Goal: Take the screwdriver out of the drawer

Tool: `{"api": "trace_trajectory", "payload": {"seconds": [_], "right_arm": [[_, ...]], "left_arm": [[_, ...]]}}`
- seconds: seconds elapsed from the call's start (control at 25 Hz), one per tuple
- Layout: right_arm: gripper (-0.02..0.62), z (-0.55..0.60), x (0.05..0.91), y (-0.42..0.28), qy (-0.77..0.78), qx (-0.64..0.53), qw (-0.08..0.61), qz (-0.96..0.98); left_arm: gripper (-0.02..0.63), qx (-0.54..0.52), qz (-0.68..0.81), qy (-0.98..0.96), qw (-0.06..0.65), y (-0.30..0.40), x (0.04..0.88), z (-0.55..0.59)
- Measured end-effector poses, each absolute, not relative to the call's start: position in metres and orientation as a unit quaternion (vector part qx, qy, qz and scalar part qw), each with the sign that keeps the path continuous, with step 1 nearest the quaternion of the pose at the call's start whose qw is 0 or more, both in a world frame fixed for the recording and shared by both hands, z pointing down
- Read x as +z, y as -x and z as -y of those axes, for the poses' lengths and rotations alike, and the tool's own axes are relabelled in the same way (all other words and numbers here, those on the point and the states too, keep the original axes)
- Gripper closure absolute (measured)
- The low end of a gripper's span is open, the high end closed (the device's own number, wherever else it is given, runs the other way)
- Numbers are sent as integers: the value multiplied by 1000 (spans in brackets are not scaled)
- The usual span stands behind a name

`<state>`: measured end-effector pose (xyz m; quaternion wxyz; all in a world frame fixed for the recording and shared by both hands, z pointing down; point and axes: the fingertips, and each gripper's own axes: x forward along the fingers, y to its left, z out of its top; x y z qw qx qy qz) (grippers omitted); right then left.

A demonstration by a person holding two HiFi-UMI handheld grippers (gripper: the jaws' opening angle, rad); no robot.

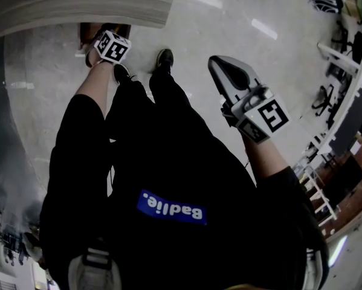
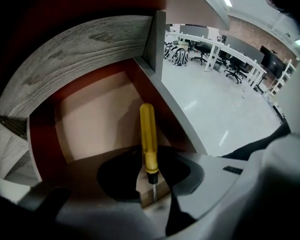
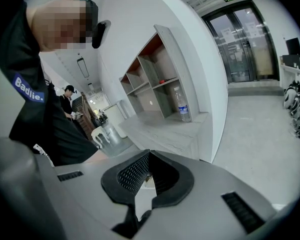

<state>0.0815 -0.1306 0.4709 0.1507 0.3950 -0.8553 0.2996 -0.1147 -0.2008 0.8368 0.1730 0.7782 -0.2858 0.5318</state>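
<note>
The screwdriver [image 2: 147, 134] has a yellow handle and a thin steel shaft, and it lies on the floor of the open red-brown drawer [image 2: 89, 114]. My left gripper [image 2: 150, 164] points steeply down into the drawer, open. The handle's lower end and the shaft lie between its dark pads [image 2: 114, 176], and I see no squeeze on them. In the head view only its marker cube [image 1: 112, 46] shows, at the drawer [image 1: 84, 34]. My right gripper [image 1: 220, 65] hangs over the floor away from the drawer. Its jaw tips meet in its own view [image 3: 146, 156], with nothing between them.
A grey wood-grain cabinet top [image 1: 78, 5] overhangs the drawer, and its grey side panel [image 2: 157, 44] stands to the drawer's right. My shoes [image 1: 164, 57] stand on glossy floor. Desks and chairs [image 2: 230, 59] lie beyond. The right gripper view shows shelves with a water bottle [image 3: 183, 106] and another person [image 3: 68, 101].
</note>
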Motion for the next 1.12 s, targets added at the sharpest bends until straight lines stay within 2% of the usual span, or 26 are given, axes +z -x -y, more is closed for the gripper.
{"api": "trace_trajectory", "payload": {"seconds": [0.12,0.6,1.12], "right_arm": [[565,130,472,-84,-397,296,151,855],[565,135,457,-81,-398,266,133,868],[565,136,401,-89,-419,209,103,878]], "left_arm": [[525,536,290,-774,172,114,840,202],[528,579,255,-767,106,132,820,191],[528,551,255,-789,92,130,743,162]]}}
